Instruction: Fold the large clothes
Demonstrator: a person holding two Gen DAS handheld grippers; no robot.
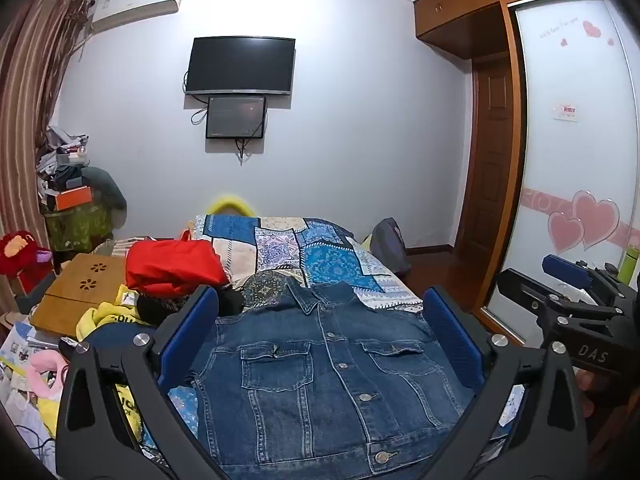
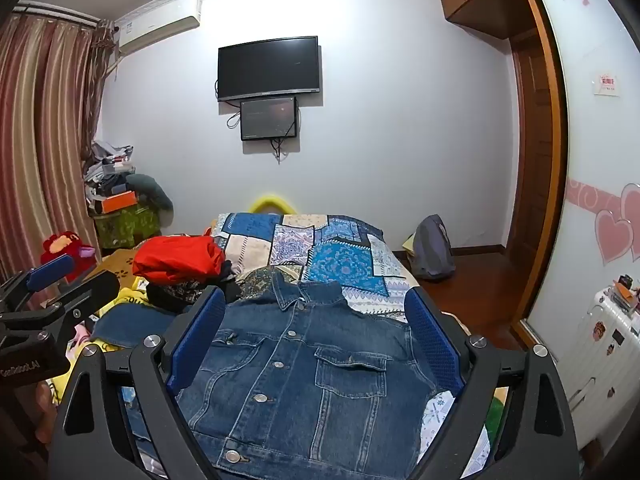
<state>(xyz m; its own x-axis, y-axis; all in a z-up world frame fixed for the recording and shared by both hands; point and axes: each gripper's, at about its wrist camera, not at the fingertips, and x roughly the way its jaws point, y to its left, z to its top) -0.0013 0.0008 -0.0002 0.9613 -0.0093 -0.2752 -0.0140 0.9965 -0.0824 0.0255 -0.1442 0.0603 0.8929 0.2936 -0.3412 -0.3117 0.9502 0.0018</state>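
The jacket [image 1: 332, 364] lies flat, buttoned and unfolded at the bed's [image 1: 344, 264] near edge. Left tongs [image 1: 320, 336] and right tongs [image 2: 316, 340] hover spread wide, grasping nothing; all folding remains.

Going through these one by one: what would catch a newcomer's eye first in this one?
A dark blue denim jacket lies buttoned and face up on the patchwork bedspread, right in front of both cameras. The left claw and right claw hang open above it, holding nothing. A bright red garment sits bunched on the clutter left of the jacket, and a dark television hangs on the far wall.
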